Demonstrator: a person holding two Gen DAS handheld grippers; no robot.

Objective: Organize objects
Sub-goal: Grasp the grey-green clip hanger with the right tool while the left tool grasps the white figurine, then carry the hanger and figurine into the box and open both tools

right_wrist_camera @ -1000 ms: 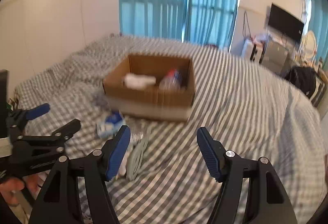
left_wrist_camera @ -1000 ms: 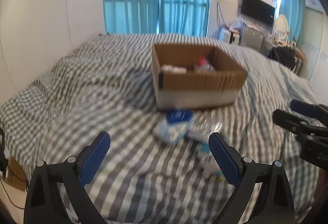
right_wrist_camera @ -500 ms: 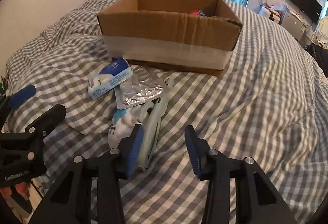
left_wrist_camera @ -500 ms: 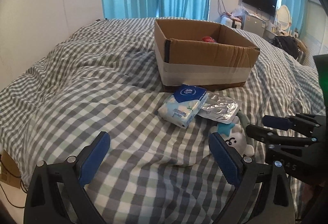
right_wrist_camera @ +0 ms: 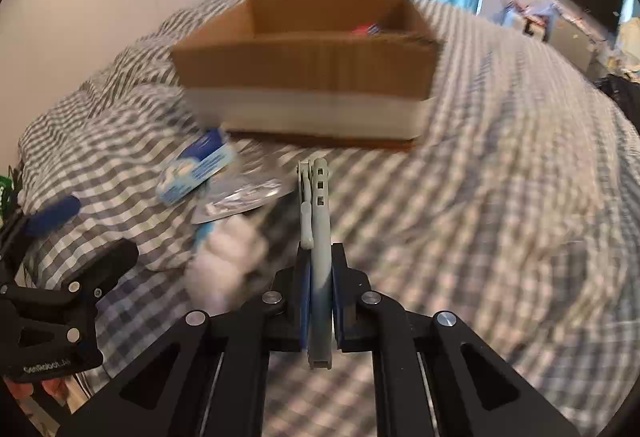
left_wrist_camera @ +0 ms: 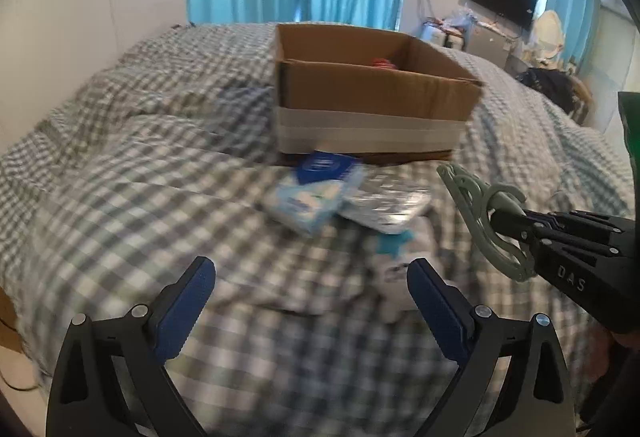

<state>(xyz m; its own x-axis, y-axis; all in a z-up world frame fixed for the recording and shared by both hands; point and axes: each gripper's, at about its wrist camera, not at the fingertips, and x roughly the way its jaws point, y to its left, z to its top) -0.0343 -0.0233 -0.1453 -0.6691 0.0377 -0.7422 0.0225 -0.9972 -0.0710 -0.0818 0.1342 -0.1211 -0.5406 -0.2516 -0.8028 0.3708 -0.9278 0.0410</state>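
Right wrist: clamped clip (right_wrist_camera: 318, 237) points toward box (right_wrist_camera: 308, 77).

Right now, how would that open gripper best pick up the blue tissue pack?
Probably across the tissue pack at its two long edges, the left gripper coming from above. It lies flat on the bed, and its far end nearly meets the cardboard box.

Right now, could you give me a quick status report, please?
Right gripper shut on grey-green clip, lifted. Left gripper open, empty. Cardboard box ahead; nothing blocking.
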